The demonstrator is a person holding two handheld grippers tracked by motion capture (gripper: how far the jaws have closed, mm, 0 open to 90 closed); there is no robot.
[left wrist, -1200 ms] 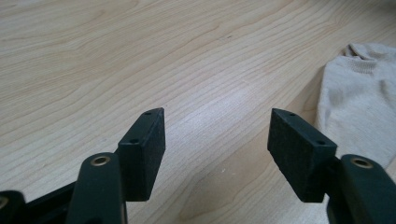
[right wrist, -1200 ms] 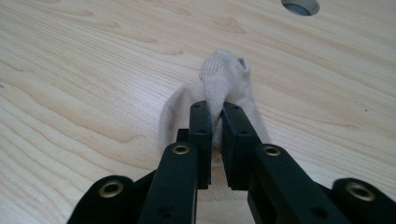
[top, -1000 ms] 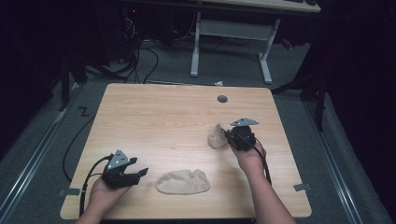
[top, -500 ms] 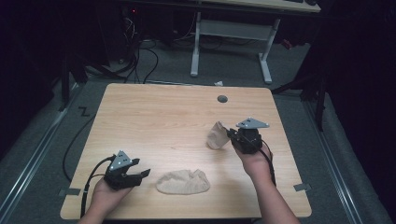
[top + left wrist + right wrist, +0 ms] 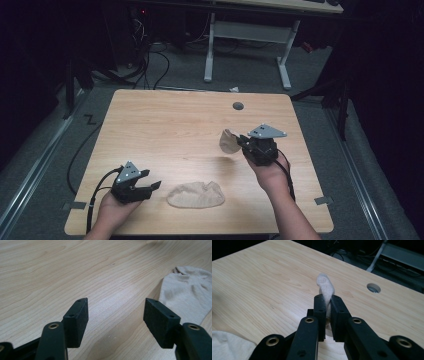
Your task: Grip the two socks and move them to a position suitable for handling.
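A beige sock lies flat on the wooden table near its front edge. My left gripper rests just left of it, open, pointing toward it; in the left gripper view nothing sits between the jaws and the sock lies ahead to the right. My right gripper is raised above the table's right half, shut on a second beige sock that hangs bunched from its tips. In the right gripper view the pinched sock sticks up between the closed jaws.
A round cable hole sits near the table's far edge, also in the right gripper view. Beyond the table stand a white desk frame and floor cables. A pale cloth fills that view's lower left corner.
My right gripper has risen with the sock in it, and the sock now hangs off the table. The left gripper and the flat sock have stayed put.
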